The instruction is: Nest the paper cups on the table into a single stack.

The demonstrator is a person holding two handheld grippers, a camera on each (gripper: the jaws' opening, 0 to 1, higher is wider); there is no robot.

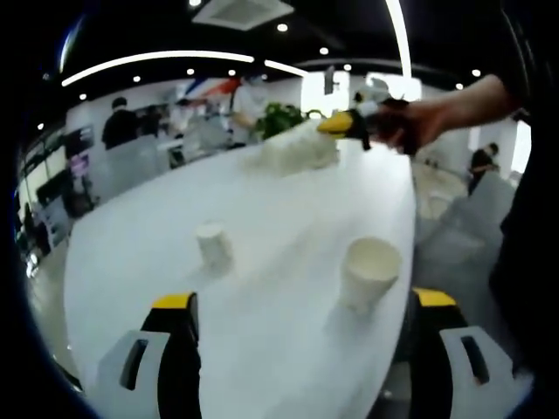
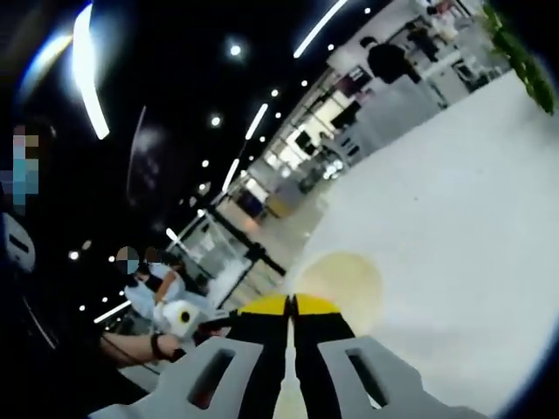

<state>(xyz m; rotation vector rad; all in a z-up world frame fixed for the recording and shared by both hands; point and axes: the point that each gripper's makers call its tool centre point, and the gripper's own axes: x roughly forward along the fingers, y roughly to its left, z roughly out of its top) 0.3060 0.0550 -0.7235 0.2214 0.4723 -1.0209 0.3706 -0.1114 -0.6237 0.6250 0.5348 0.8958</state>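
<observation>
Two paper cups stand apart on the white desk [image 1: 288,218] in the left gripper view. The nearer cup [image 1: 369,272], lower right of centre, stands upright with its long axis tilted slightly in the fisheye picture, wide mouth up and open toward the camera; its inside looks empty. The farther cup [image 1: 212,246], left of centre, seems to stand mouth down, narrow end up, though the blur makes this uncertain. Between the two lies bare desk surface.

The left tool [image 1: 301,301] has its jaws spread wide at the bottom of the frame, yellow tips on either side of the nearer cup's stretch of desk, touching neither cup.

In the upper right of the same view a hand [image 1: 419,118] holds the right tool [image 1: 336,125] over the far end of the desk, just beside a pale blurred heap [image 1: 297,150]; green plants [image 1: 281,118] sit behind it.

In the right gripper view the right tool [image 2: 291,305] has its jaws pressed together, yellow tips meeting at bottom centre. Just beyond them shows a round pale yellowish shape [image 2: 345,279], blurred; whether the tips pinch it I cannot tell. The desk [image 2: 454,209] fills the right side.
</observation>
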